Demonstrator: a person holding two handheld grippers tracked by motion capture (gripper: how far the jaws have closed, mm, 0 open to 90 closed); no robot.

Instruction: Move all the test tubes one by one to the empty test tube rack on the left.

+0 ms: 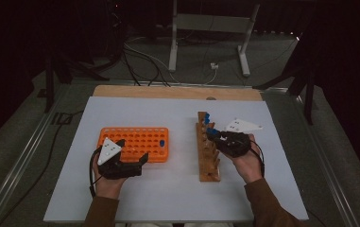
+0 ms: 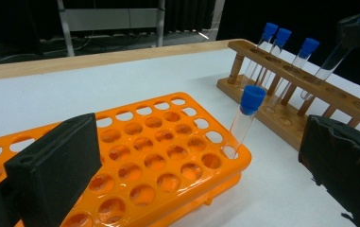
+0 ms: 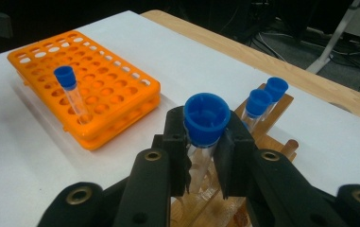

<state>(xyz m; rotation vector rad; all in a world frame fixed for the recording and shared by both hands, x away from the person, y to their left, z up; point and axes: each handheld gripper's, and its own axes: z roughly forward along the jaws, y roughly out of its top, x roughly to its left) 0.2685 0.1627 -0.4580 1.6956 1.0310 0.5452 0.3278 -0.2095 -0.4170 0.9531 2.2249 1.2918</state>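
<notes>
I have the right gripper (image 3: 201,156) with its jaws pinching a blue-capped tube (image 3: 206,118) just under the cap, at centre frame above the wooden rack (image 1: 209,151), probably bound for the orange rack (image 1: 135,144). My left gripper (image 1: 132,161) waits beside it, jaws spread, on the bench (image 1: 177,189).

Open desk (image 1: 177,142) lane between orange rack (image 1: 135,143) and wooden rack (image 1: 208,150); capped tubes (image 1: 206,118) crowd its far end
</notes>
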